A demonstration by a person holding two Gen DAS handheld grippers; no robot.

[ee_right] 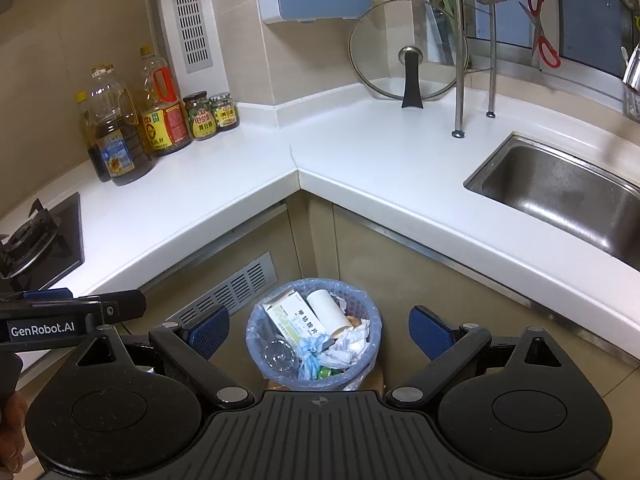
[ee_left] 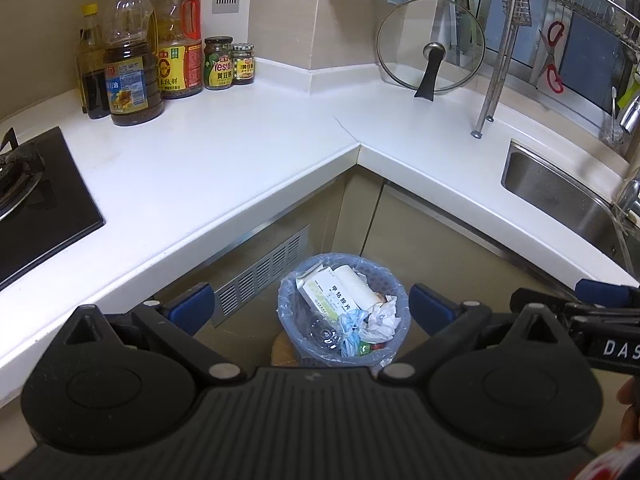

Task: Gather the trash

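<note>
Left wrist view: bin [ee_left: 344, 312] on floor below tabletop [ee_left: 224, 168] corner, full. Left tongs [ee_left: 312, 308] and right tongs [ee_right: 319, 334] both wide open, empty. Best lowered straight, gripping liner rim.

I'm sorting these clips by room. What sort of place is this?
A home kitchen, most likely: a gas stove set in the white L-shaped countertop, a stainless steel sink, and cooking oil bottles against the wall. A lined trash bin of rubbish stands on the floor in the corner.
</note>
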